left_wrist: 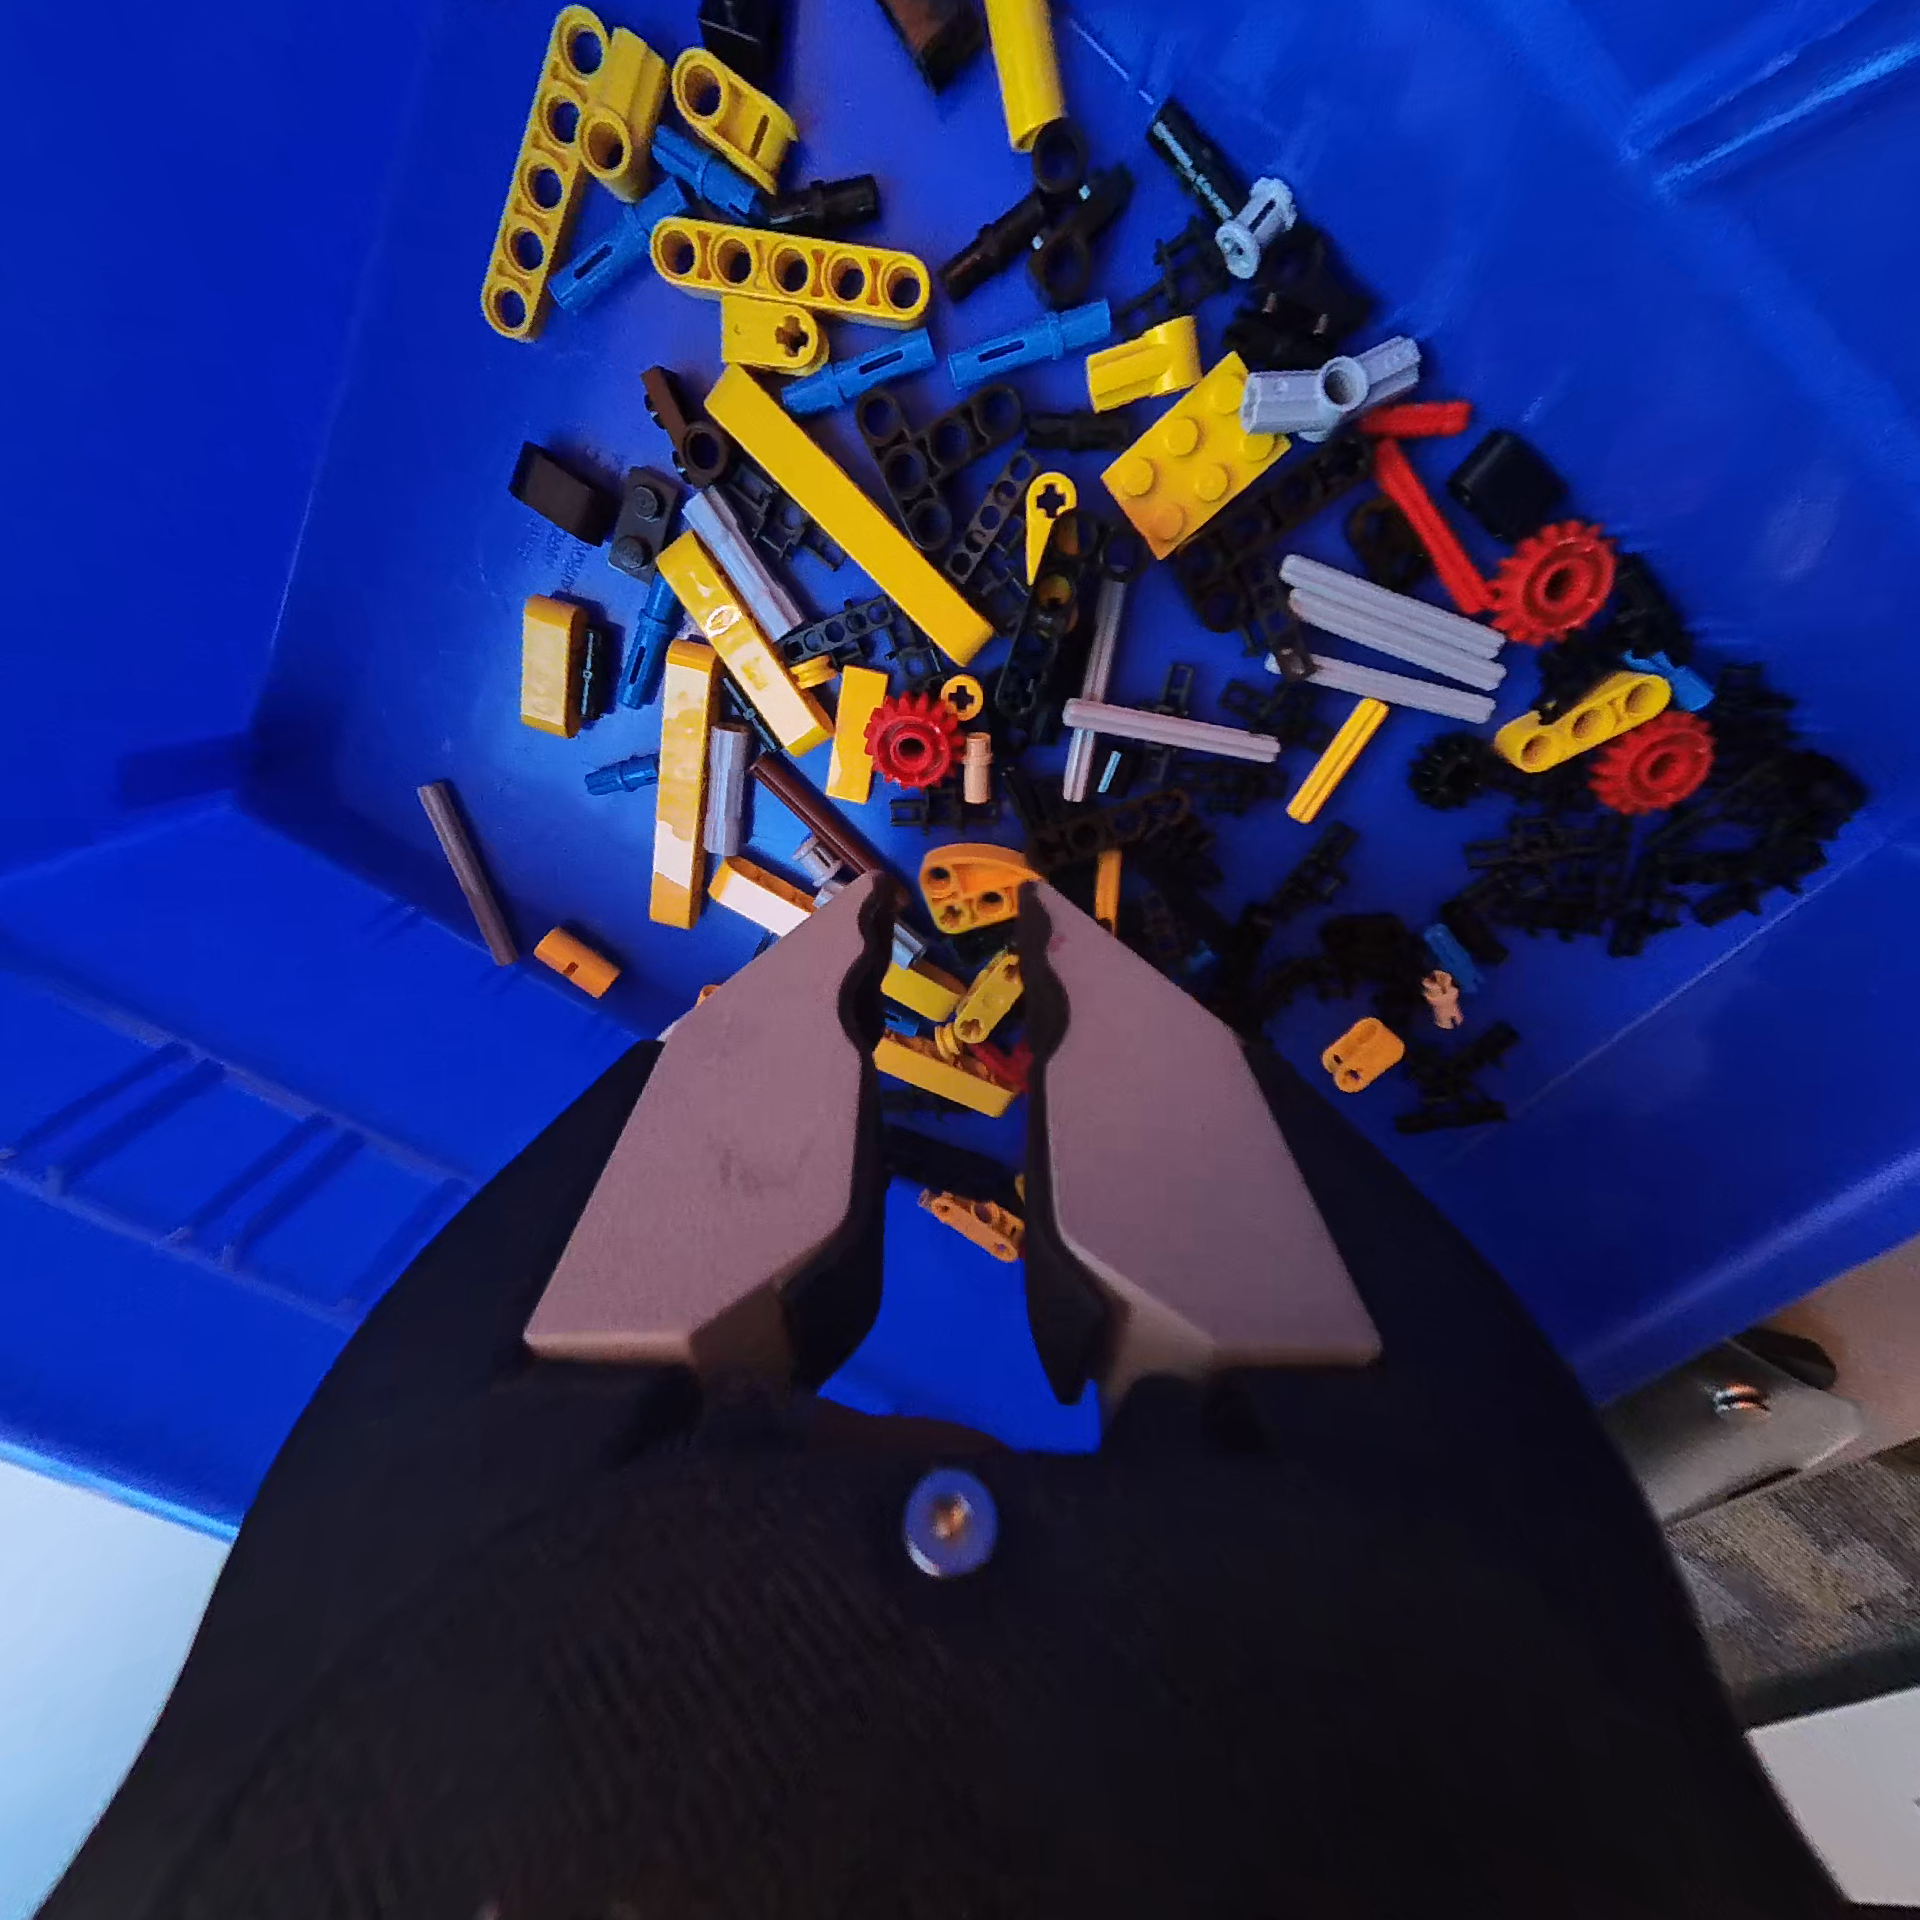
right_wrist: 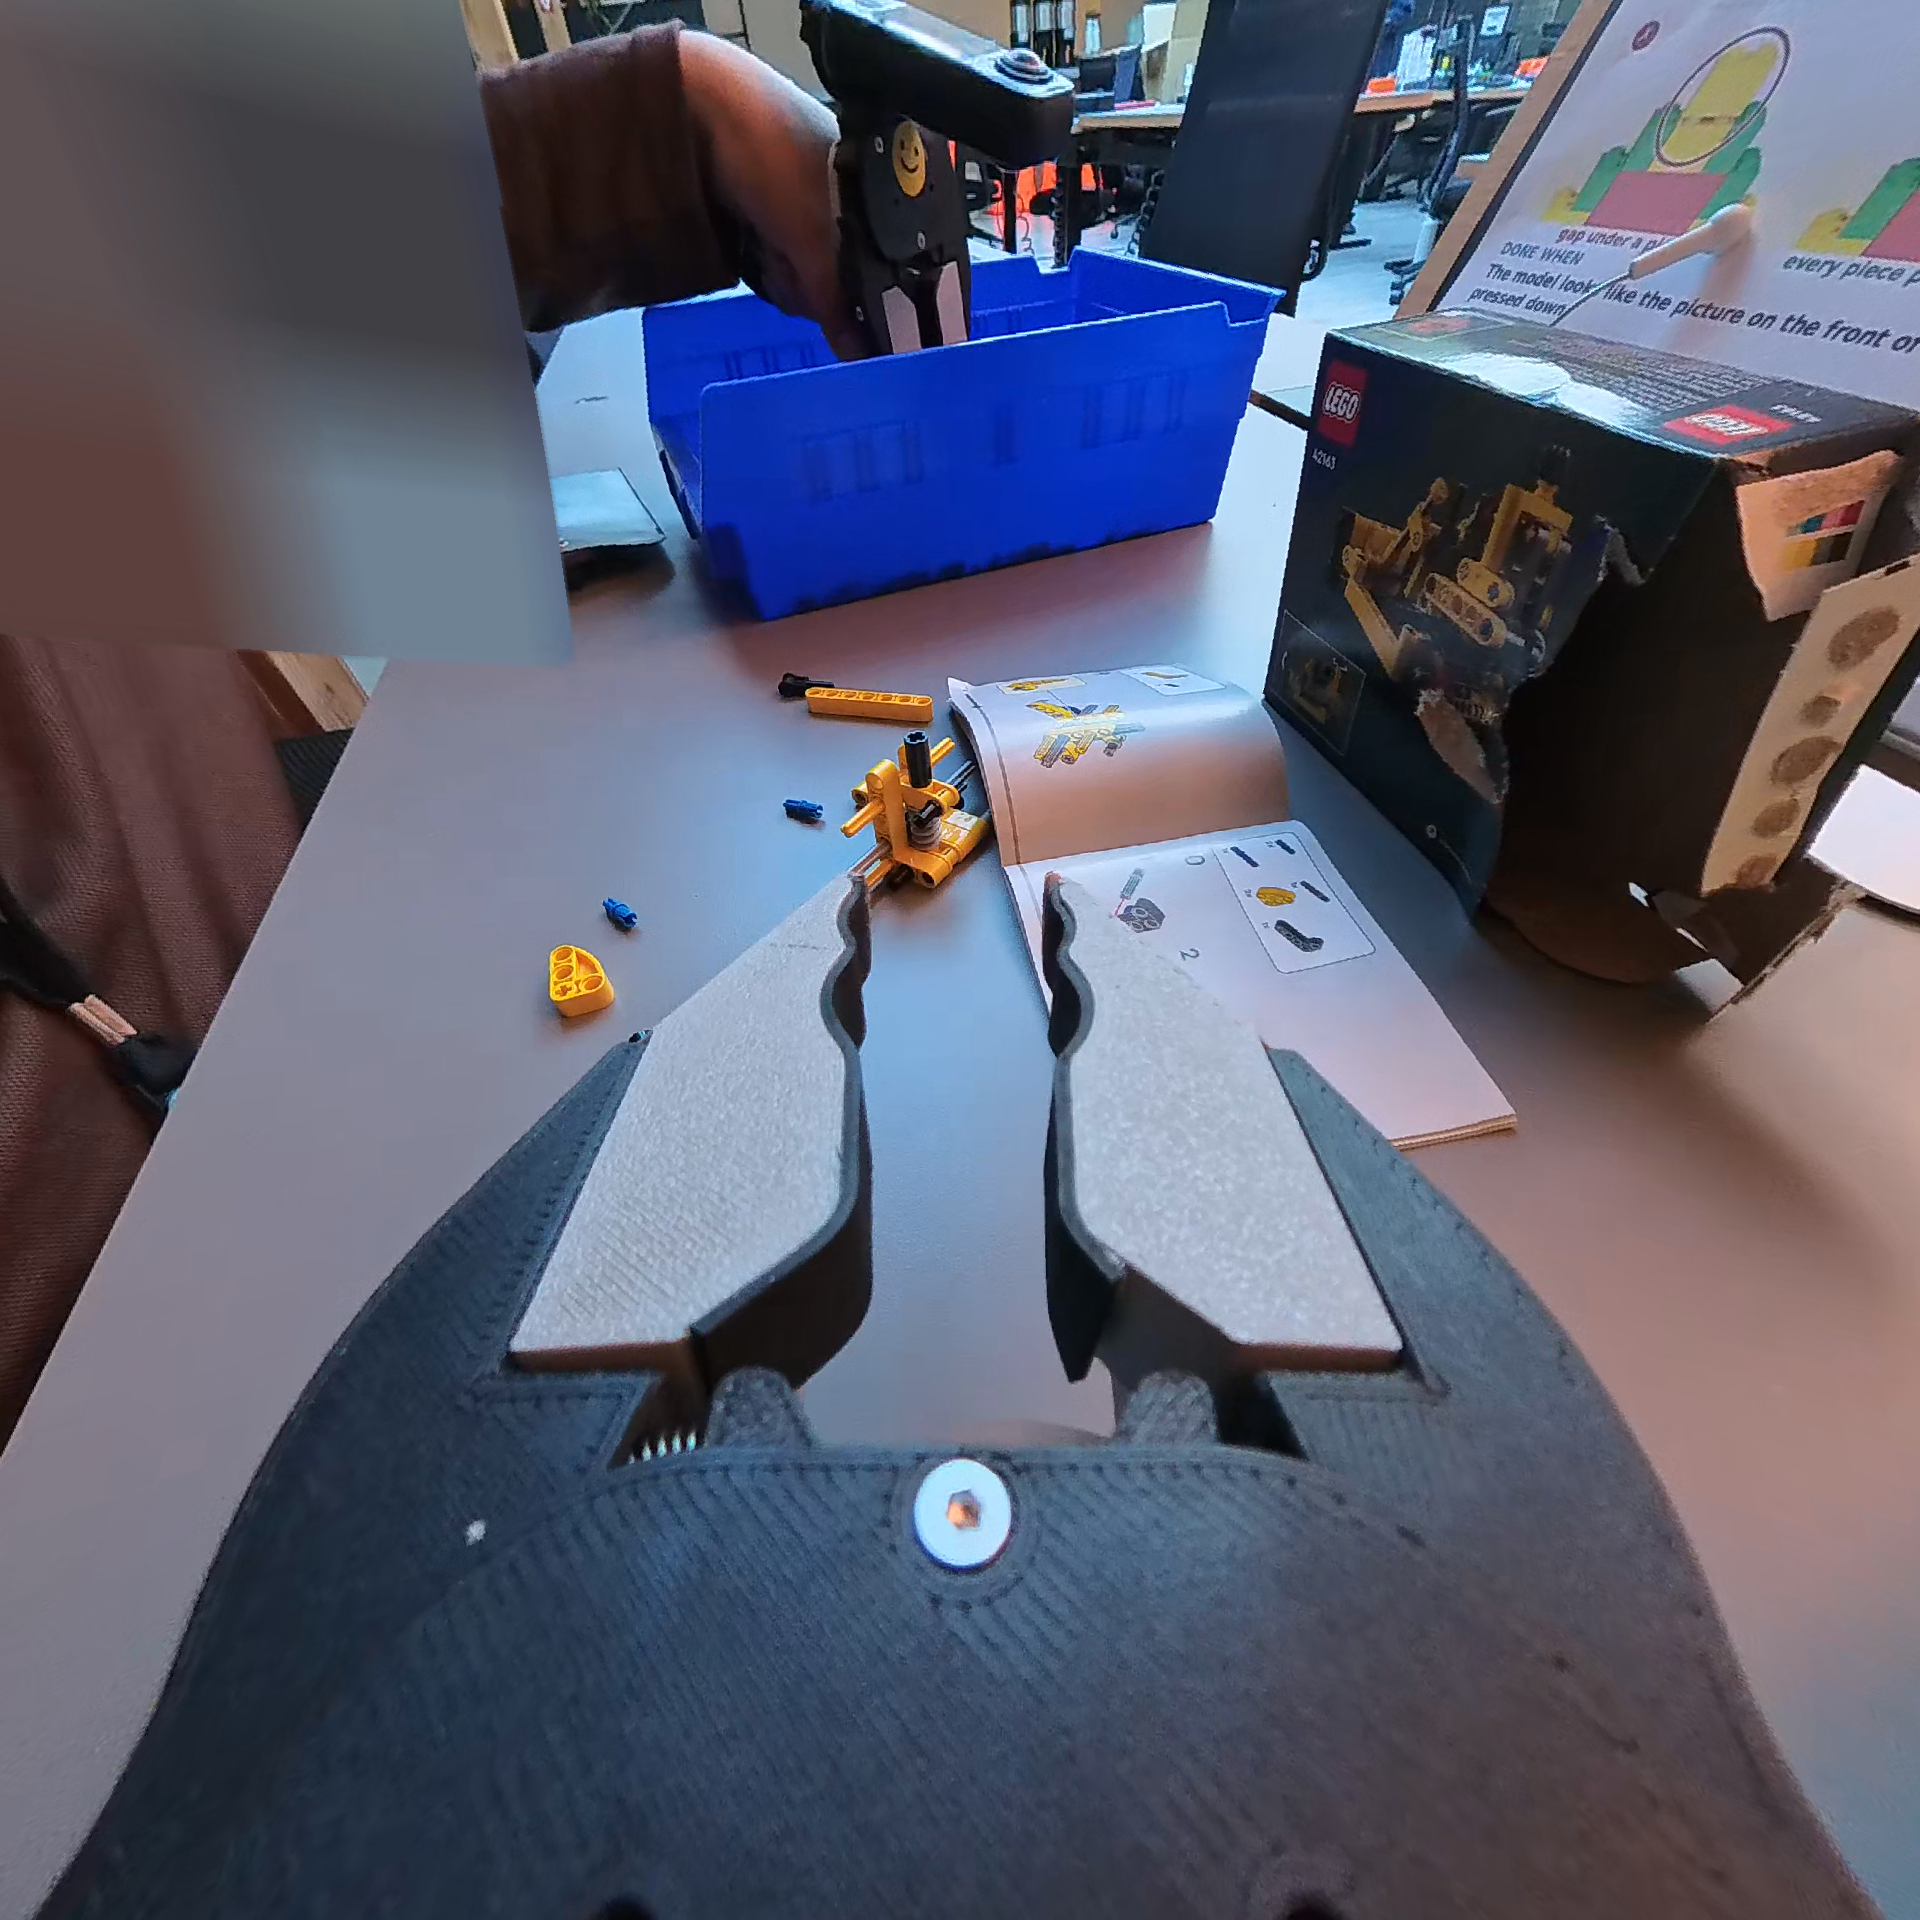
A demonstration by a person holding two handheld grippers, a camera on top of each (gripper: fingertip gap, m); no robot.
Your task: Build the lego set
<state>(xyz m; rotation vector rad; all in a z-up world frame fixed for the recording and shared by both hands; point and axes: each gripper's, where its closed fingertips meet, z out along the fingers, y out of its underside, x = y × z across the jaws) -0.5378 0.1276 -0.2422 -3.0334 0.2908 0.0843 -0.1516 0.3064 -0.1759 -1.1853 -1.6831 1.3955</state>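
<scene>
My left gripper is open and empty, pointing down into the blue bin above a heap of loose yellow, black, grey, blue and red pieces. A yellow curved piece lies just beyond its tips. In the right wrist view the left gripper hangs over the bin, held by a hand. My right gripper is open and empty, low over the table. Just ahead of it stands a small yellow and black assembly. A yellow beam, a yellow curved piece and two blue pins lie nearby.
An open instruction booklet lies right of the assembly. The torn set box stands at the right, with an instruction board behind it. A brown chair sits off the table's left edge. About 45 centimetres separates my left fingertips from my right.
</scene>
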